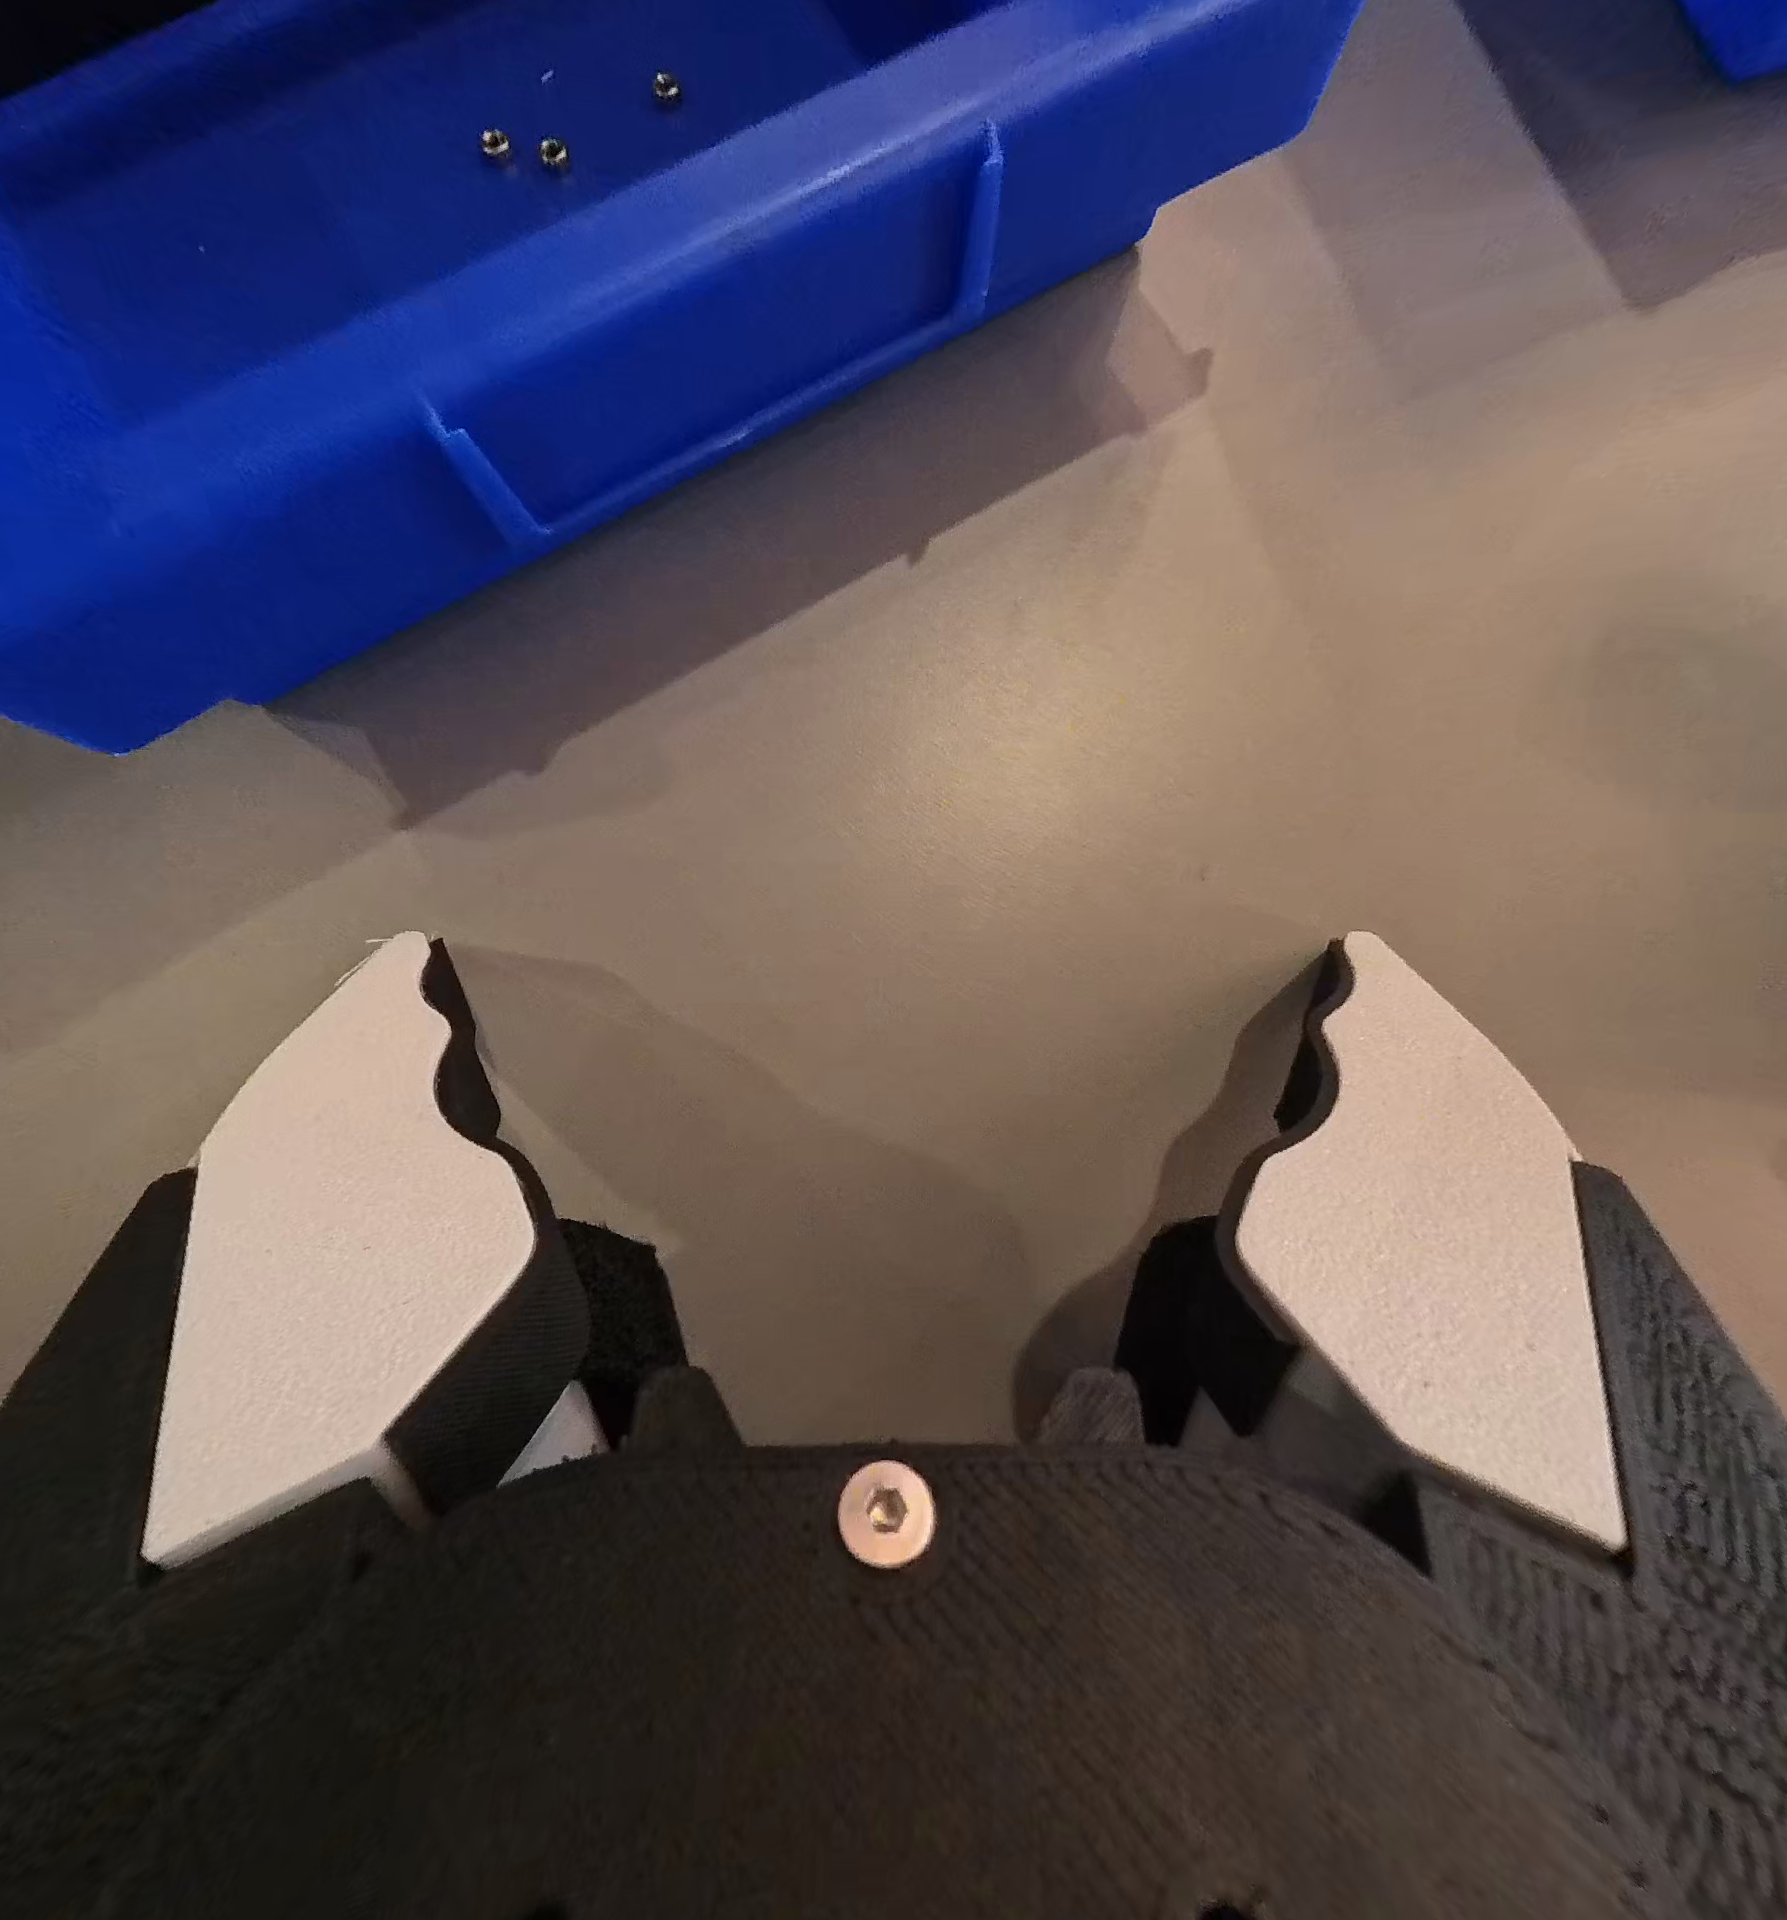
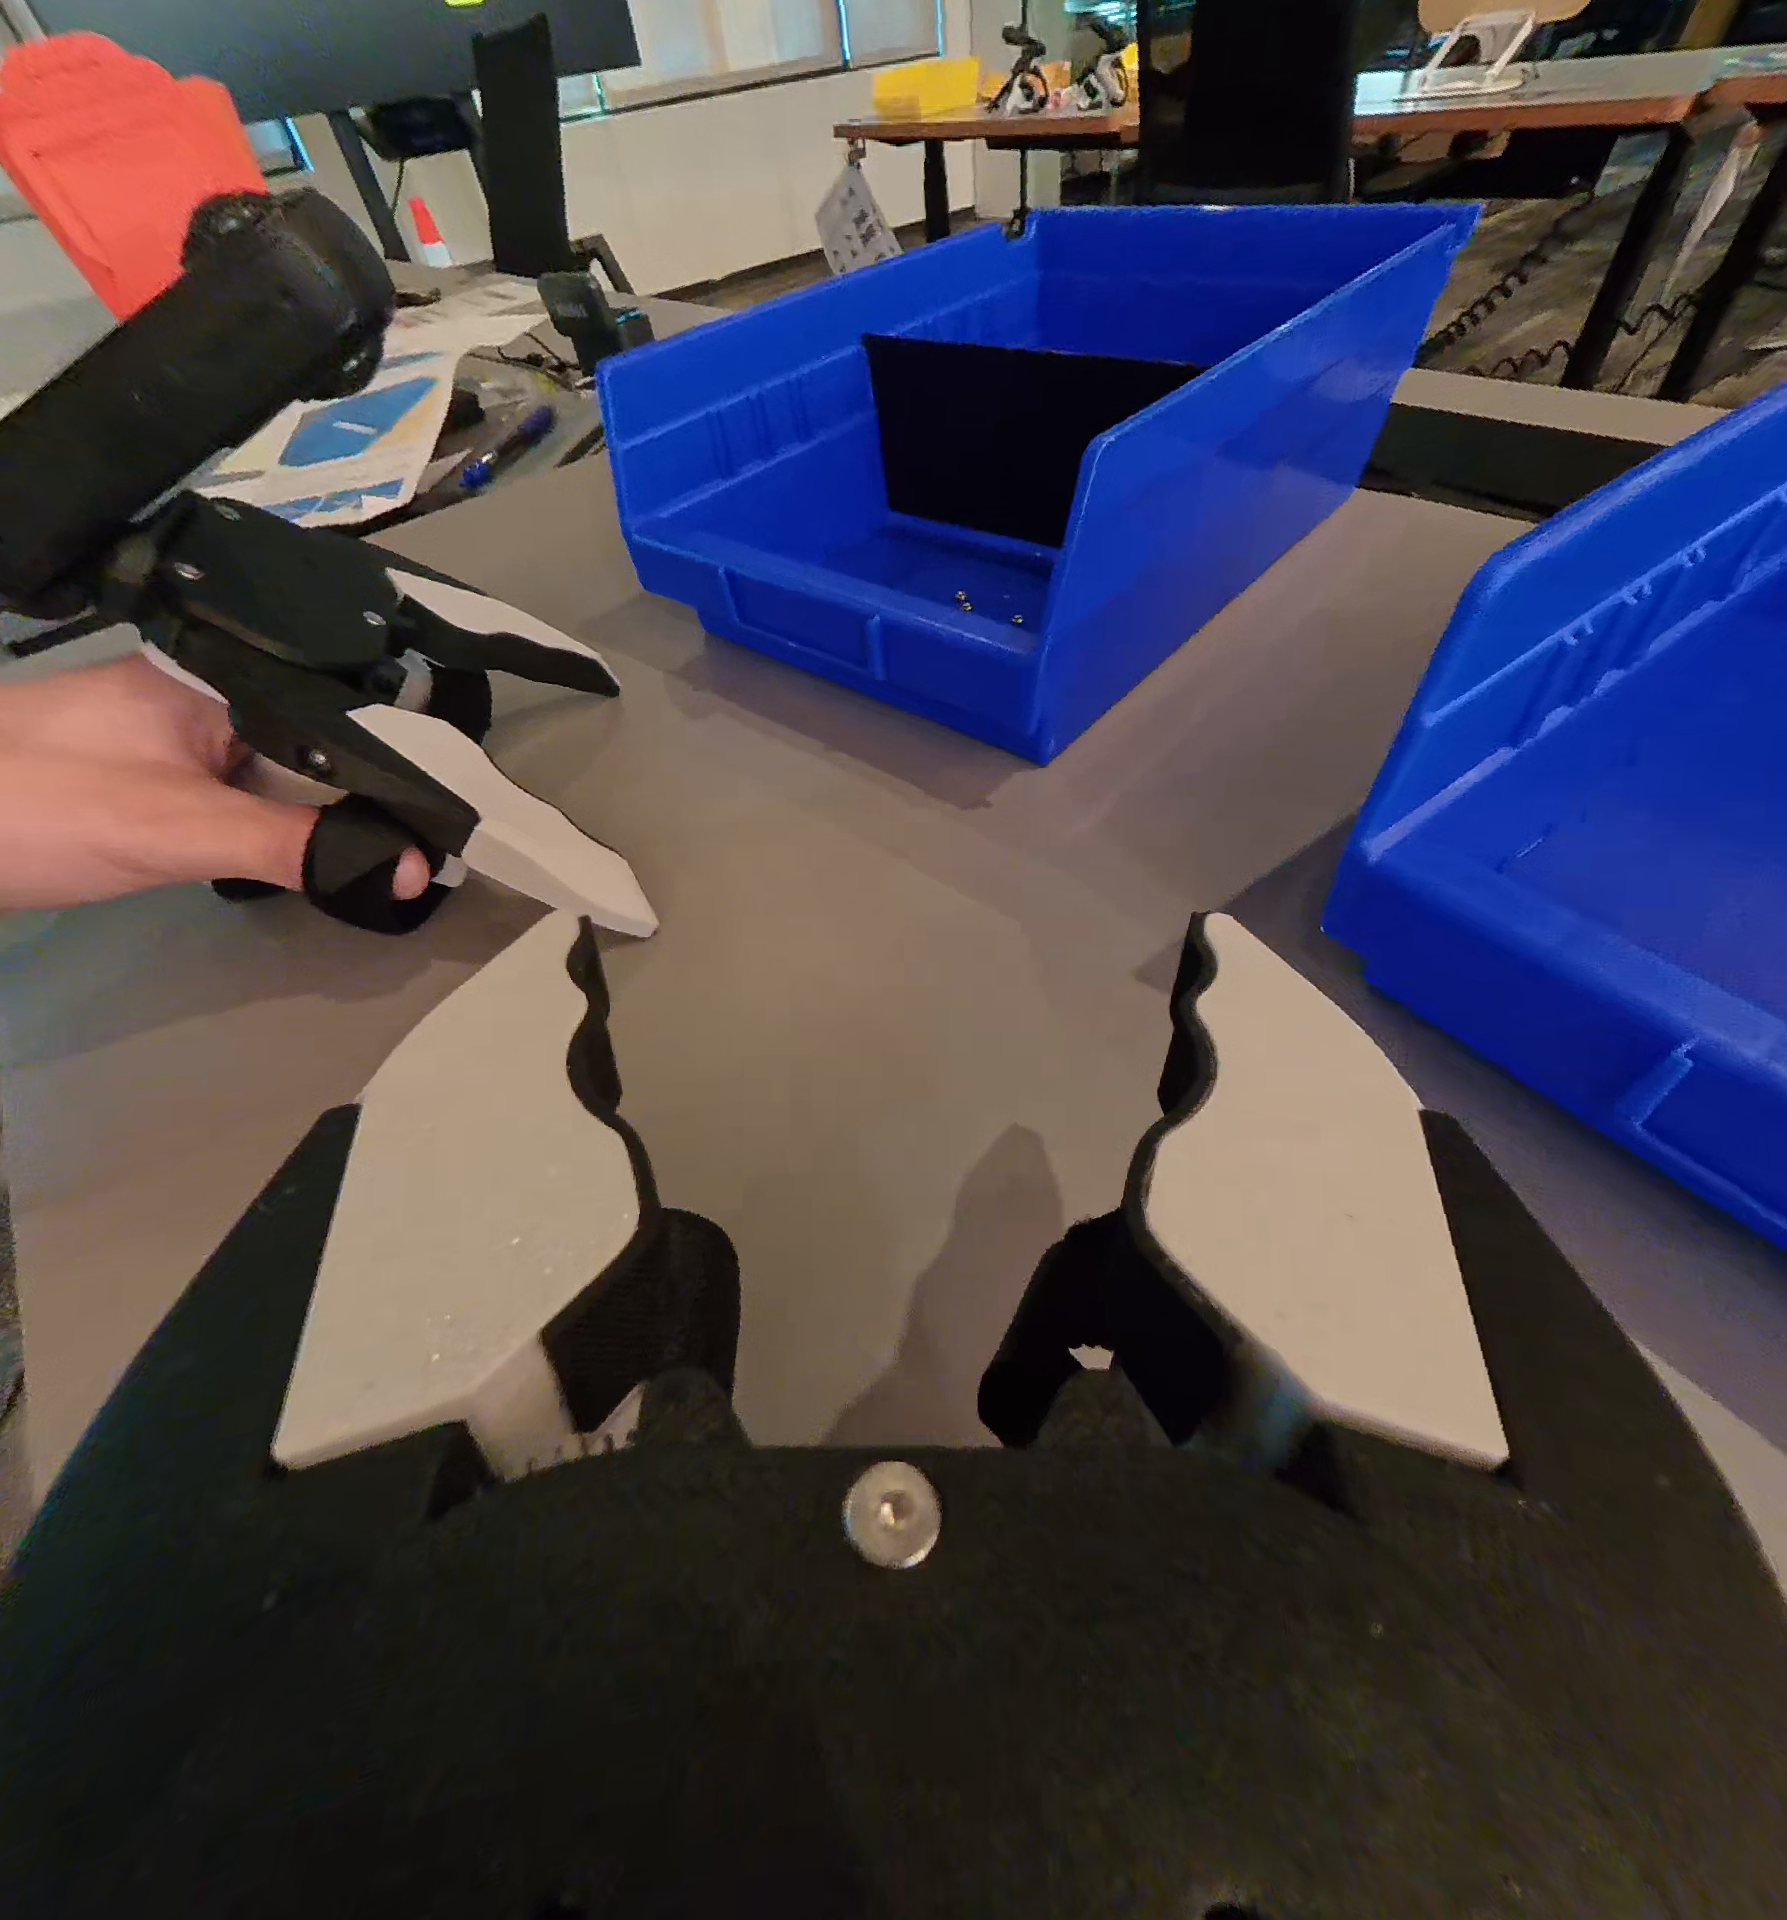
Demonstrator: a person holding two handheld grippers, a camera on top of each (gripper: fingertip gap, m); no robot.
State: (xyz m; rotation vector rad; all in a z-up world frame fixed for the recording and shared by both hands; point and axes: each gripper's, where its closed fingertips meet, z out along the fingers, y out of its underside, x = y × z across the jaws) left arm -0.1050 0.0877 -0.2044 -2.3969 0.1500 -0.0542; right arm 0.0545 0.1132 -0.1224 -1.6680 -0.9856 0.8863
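My left gripper (image 1: 889, 945) is open and empty, low over the grey table (image 1: 1076, 727), pointing at the front of a blue bin (image 1: 660, 343). Three small metal nuts (image 1: 552, 154) lie on the bin's floor. My right gripper (image 2: 884, 925) is open and empty above the table (image 2: 868, 831). In the right wrist view the same blue bin (image 2: 972, 665) stands ahead with the nuts (image 2: 964, 598) near its front lip and a black divider (image 2: 1003, 436) behind them. The left gripper (image 2: 634, 800) shows there at the left, open, held by a hand (image 2: 89, 790), its lower fingertip close to my right gripper's left finger.
A second blue bin (image 2: 1595, 935) stands at the right, its corner also in the left wrist view (image 1: 1782, 36). Papers (image 2: 369, 436) and a pen (image 2: 504, 442) lie at the table's far left. An orange object (image 2: 110, 156), desks and a yellow box (image 2: 925, 83) are behind.
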